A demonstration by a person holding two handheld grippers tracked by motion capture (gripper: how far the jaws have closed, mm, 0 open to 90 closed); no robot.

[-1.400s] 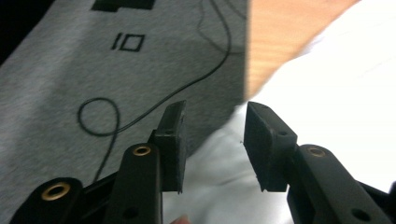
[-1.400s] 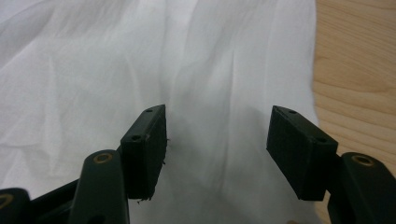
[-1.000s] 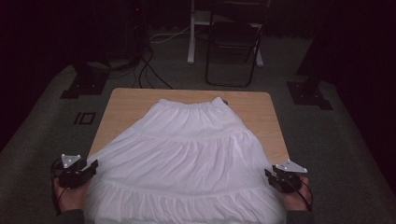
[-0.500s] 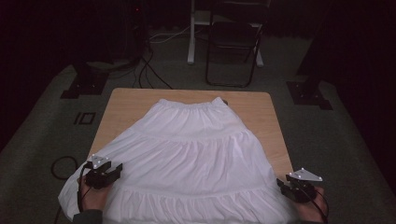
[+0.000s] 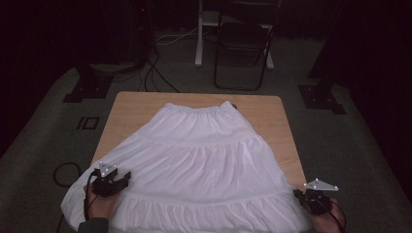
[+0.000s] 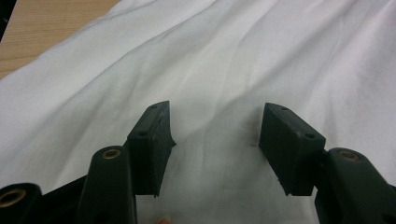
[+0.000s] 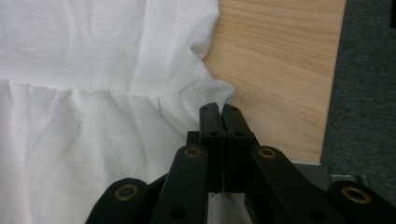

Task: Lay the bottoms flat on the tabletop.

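Observation:
A white tiered skirt (image 5: 199, 160) lies spread flat on the wooden table (image 5: 262, 109), waistband at the far side and hem hanging over the near edge. My left gripper (image 5: 121, 178) hovers over the skirt's lower left part. Its jaws stand open (image 6: 215, 135) above the white cloth (image 6: 233, 60), with nothing between them. At the skirt's lower right corner my right gripper (image 5: 300, 195) sits with its jaws shut together (image 7: 222, 109). Its tips lie at the edge of the ruffled hem (image 7: 116, 121), and no cloth shows between them.
Bare wood (image 7: 280, 56) runs along the skirt's right side, with grey carpet past the table edge. Behind the table stand a dark folding chair (image 5: 243, 43), floor cables (image 5: 155, 73) and two dark stand bases (image 5: 90, 85) (image 5: 320, 97).
My left gripper has moved in from the table's left edge to a spot over the skirt. The right gripper has drawn back toward the near edge. The hem's lower left now hangs wider.

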